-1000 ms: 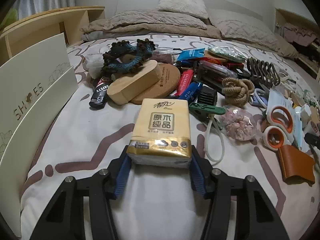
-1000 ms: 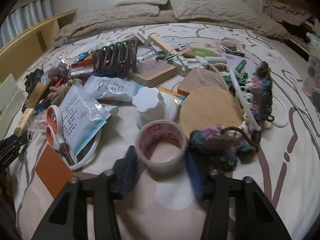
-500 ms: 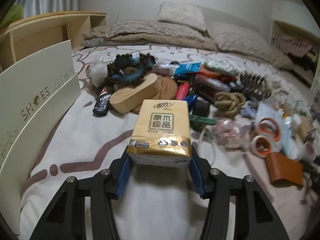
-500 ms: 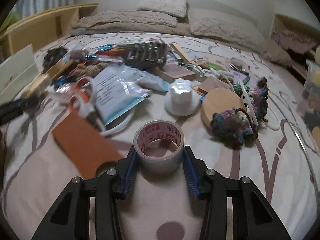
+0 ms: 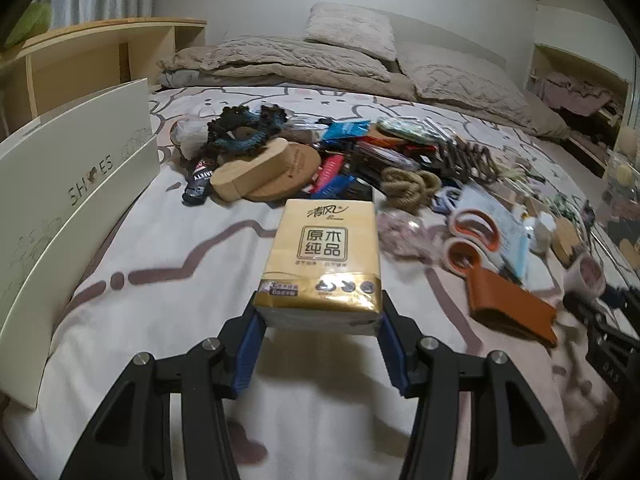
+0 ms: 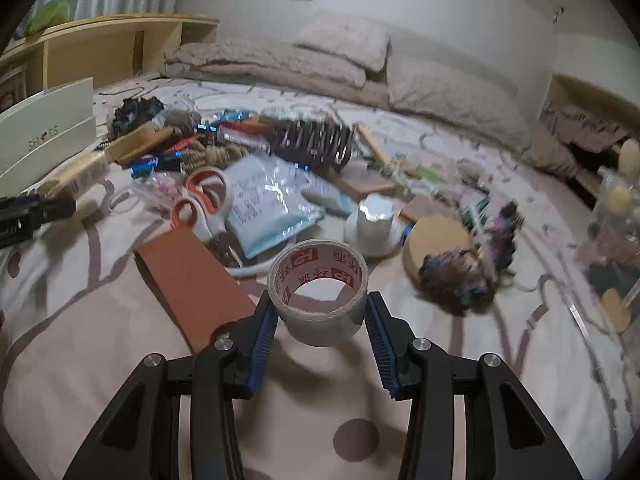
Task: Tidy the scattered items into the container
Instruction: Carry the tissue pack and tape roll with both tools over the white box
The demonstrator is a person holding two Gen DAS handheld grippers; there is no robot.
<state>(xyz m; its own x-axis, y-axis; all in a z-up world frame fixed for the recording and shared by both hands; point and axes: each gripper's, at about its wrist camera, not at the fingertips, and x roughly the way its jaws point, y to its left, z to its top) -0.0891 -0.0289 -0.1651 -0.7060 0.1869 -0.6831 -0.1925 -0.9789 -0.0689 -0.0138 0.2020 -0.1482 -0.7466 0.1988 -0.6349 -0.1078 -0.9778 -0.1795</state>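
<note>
Carrying two items toward the shoe box (image 5: 76,184)

We hold the tissue pack (image 5: 322,264) clamped in the left gripper (image 5: 320,344) and the tape roll (image 6: 318,292) clamped in the right gripper (image 6: 320,338); next we swing both leftward over the box.

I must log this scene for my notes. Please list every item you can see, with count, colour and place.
yellow paper tissue pack: one, yellow, in left jaws
grey tape roll: one, grey, in right jaws
cream cardboard shoe box: one, cream, far left
orange-handled scissors: one, orange, mid-left
brown leather case: one, brown, near tape
white plastic cap: one, white, centre
patterned bed sheet: one, white-brown, beneath all
left gripper: black-blue, shut
right gripper: black-blue, shut
</note>
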